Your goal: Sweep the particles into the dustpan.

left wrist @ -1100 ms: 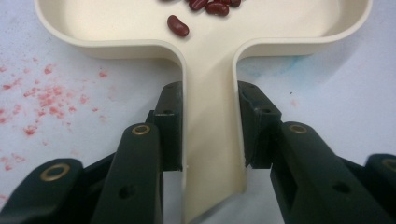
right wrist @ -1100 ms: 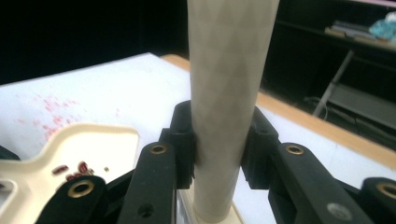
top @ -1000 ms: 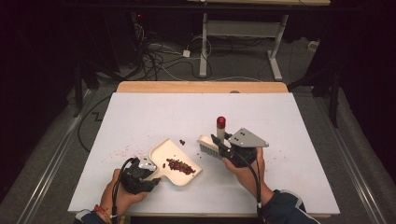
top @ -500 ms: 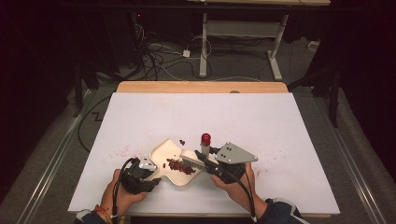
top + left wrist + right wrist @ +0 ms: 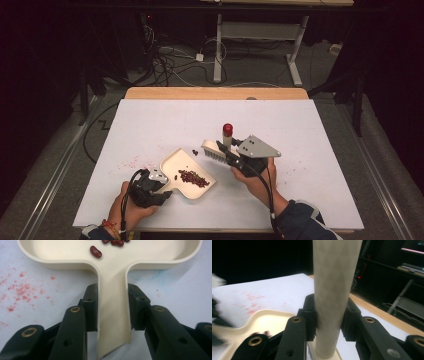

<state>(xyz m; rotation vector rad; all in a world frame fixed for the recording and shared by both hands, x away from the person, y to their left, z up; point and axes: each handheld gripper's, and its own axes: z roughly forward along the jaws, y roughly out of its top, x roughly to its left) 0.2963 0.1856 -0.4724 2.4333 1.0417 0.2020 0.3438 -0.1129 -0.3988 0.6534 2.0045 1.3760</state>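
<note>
Brush [image 5: 216,149] in right tongs [image 5: 226,156] swung back off dustpan [image 5: 186,172]

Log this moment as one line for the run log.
left gripper: shut on dustpan handle | right gripper: shut on brush | beans in dustpan

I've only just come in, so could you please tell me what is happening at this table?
A person is sweeping dark red beans into a cream plastic dustpan on the white table. The left claw is clamped on the dustpan's handle, holding it flat. The right claw grips the cream handle of a small brush with a red cap, held just beyond the pan's far edge. A couple of stray beans lie by that edge.
</note>
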